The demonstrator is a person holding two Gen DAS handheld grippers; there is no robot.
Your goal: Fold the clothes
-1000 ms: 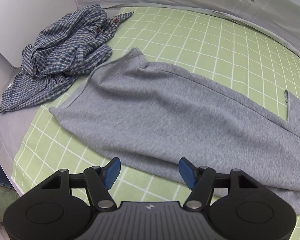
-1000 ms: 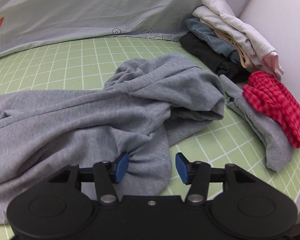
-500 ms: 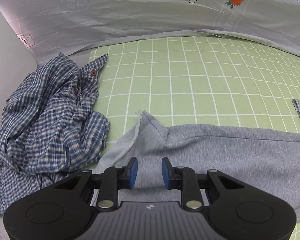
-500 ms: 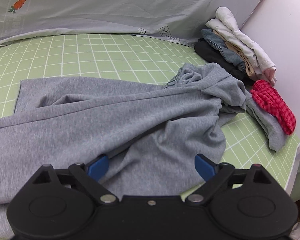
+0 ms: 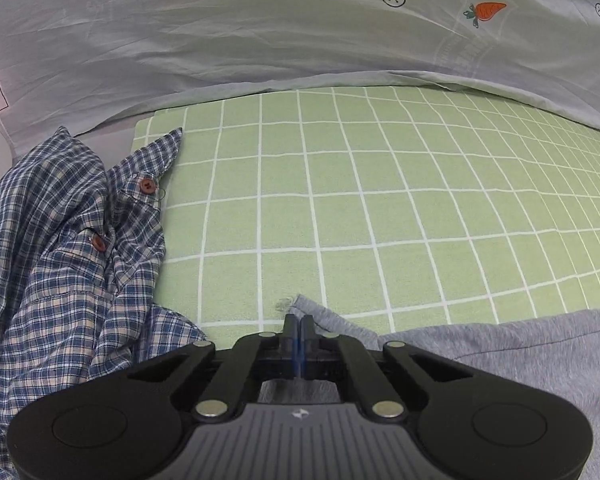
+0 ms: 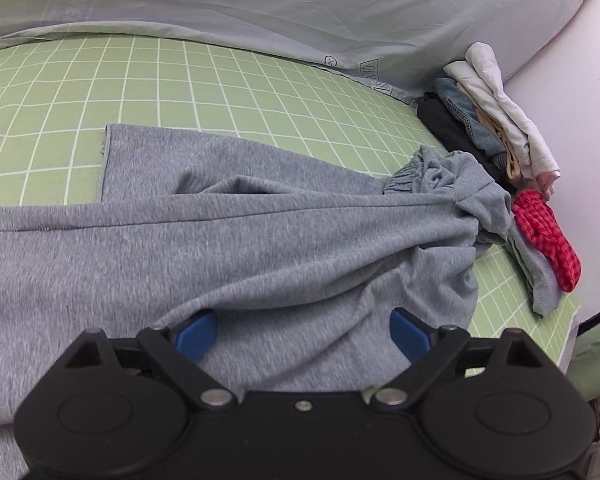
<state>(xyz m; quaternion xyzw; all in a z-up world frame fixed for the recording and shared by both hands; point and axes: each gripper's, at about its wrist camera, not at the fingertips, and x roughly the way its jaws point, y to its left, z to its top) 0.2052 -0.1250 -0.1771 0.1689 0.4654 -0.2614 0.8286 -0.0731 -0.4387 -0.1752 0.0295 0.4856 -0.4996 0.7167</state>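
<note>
Grey sweatpants [image 6: 260,240] lay spread across green checked sheet [image 5: 340,200] of bed. Left hand-held gripper [image 5: 299,330] was clamped on pants' hem corner, beside crumpled blue plaid shirt [image 5: 60,260]. Right hand-held gripper [image 6: 302,330] hovered wide apart over grey fabric, gripping nothing.

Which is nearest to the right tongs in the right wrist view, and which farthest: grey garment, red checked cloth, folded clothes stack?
1. Grey garment, directly under the right tongs.
2. Red checked cloth, on the right.
3. Folded clothes stack, far right, by the wall.
</note>
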